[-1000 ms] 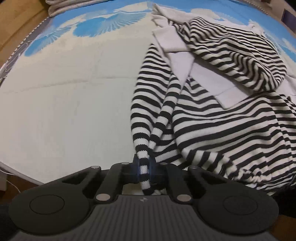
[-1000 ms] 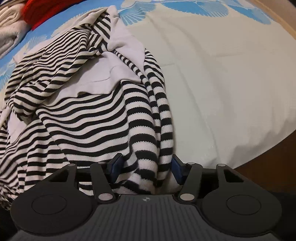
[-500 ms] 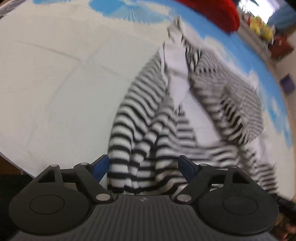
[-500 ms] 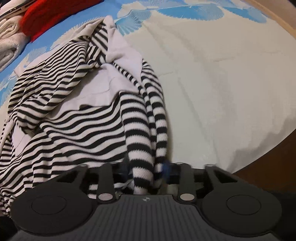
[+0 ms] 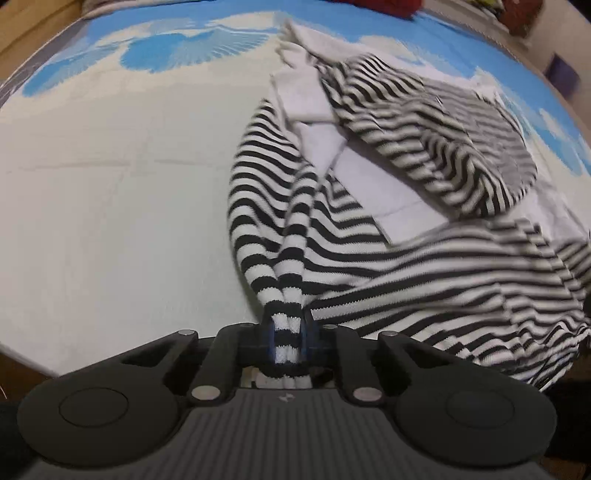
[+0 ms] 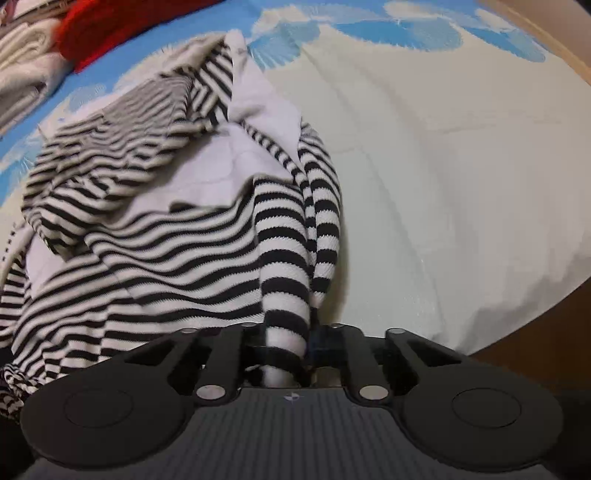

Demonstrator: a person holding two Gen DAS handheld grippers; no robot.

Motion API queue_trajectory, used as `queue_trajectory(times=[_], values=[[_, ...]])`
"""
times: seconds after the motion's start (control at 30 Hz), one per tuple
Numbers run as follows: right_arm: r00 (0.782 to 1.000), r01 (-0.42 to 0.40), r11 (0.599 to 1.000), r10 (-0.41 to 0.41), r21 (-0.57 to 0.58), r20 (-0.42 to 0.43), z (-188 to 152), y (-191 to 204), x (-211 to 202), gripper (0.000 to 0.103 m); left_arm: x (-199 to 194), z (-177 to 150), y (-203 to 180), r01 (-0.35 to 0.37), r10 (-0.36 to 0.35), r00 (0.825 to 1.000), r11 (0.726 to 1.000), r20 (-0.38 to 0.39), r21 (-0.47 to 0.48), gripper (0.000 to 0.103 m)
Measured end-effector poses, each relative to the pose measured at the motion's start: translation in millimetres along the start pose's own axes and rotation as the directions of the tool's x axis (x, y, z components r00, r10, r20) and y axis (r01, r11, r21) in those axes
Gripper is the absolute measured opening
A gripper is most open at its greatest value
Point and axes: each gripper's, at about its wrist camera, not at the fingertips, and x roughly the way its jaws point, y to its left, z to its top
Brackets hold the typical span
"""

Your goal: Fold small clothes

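black-and-white striped garment (image 5: pixel 388 236) is spread on the pale bedsheet (image 5: pixel 110 192); its bunched fabric is pinched by the just-closed left gripper (image 5: pixel 287 341) and right gripper (image 6: pixel 286 345).

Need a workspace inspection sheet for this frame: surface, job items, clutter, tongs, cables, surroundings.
Surface: bed sheet, pale with blue print at the far end, lightly creased.
Job's things: striped top, crumpled, white lining showing, not yet folded.
Clutter: red cloth and folded towels at the far end.
Tongs: left tongs have just closed on a striped edge; right tongs have just closed on another striped edge.
Cables: nothing seen.
Surroundings: wood floor beside the bed.
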Motion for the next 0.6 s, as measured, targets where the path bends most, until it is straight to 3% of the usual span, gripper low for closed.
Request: queue_trajectory(times=[0.13,0.2,0.27,0.37,0.43,0.6], values=[[1.0,0.017,0.997,-0.017,0.077,-0.008,-1.3,-11.8,-3.1,0.01,2.7,-0.7,7.5,0.041,-0.042,0.998,0.998,-0.036,-0.043,0.014],[0.999,0.035,0.999,-0.033,0.04,-0.026,-4.3,-6.6,0.7,0.01,9.8,1.6,10.9,0.043,-0.047,0.997,0.997,-0.064,-0.069,0.028],[0.998,0.041,0.999,-0.041,-0.003,-0.043,-5.0,-0.1,4.0,0.015,11.0,3.4,15.0,0.05,-0.057,0.996,0.994,-0.068,-0.101,0.035],[0.996,0.053,0.999,-0.053,-0.008,-0.066,-6.0,0.5,6.8,0.032,9.1,4.9,19.9,0.051,-0.061,0.996,0.99,-0.066,-0.132,0.053],[0.995,0.059,0.998,-0.06,-0.007,-0.075,-6.7,0.7,7.6,0.044,10.2,4.6,20.7,0.05,-0.06,0.995,0.989,-0.073,-0.138,0.055],[0.994,0.067,0.997,-0.07,-0.028,-0.084,-9.5,4.6,10.7,0.048,14.4,3.9,14.3,0.04,-0.048,0.996,0.994,-0.077,-0.101,0.055]])
